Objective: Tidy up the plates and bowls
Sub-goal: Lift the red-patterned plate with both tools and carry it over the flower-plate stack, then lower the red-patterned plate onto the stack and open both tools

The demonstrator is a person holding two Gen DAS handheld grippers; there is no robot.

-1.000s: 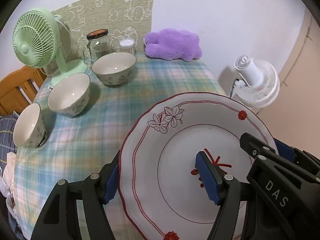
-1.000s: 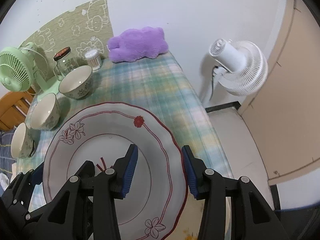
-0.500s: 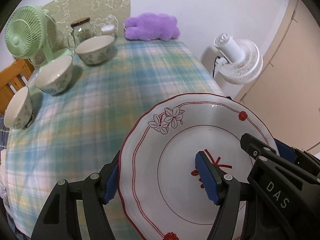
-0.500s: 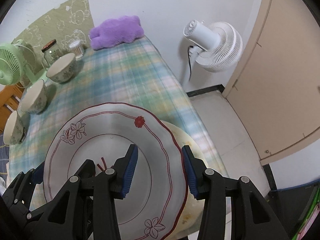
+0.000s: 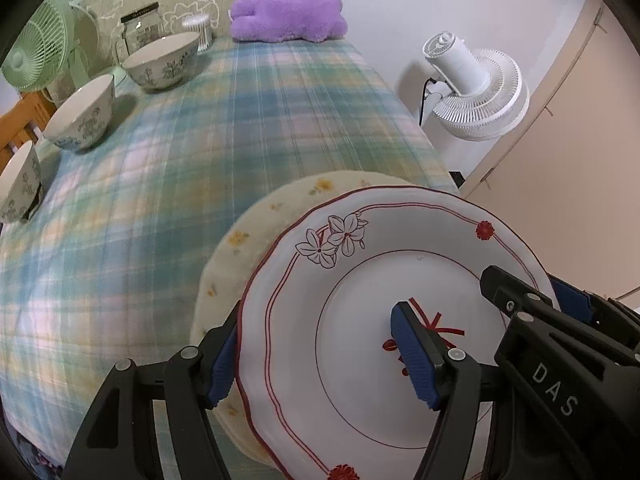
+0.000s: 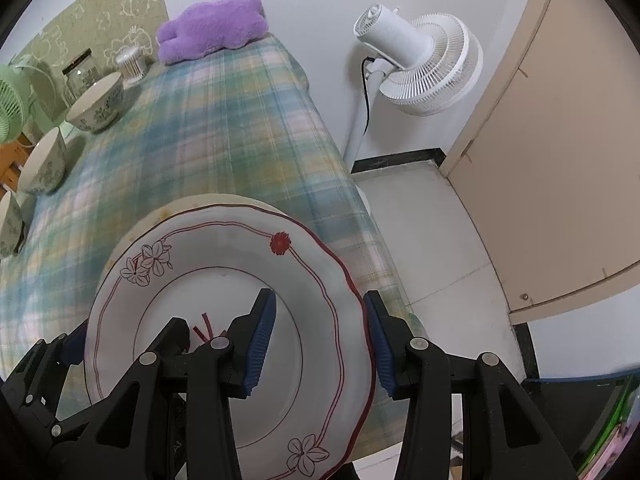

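Both tools gripping plate, floor right-view only

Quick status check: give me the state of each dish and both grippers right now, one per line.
Red-rimmed plate: held off the table by both grippers, over the cream plate.
Cream plate: flat on the plaid tablecloth, partly covered.
Three bowls: upright, empty, unstacked in a row.
Glass jar: upright, lid on.
Left gripper: clamped on plate rim.
Right gripper: clamped on opposite rim.

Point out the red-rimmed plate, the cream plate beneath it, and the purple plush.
red-rimmed plate (image 5: 360,320), left wrist view, inner well.
cream plate (image 5: 256,224), left wrist view, exposed rim.
purple plush (image 6: 212,28), right wrist view, body.
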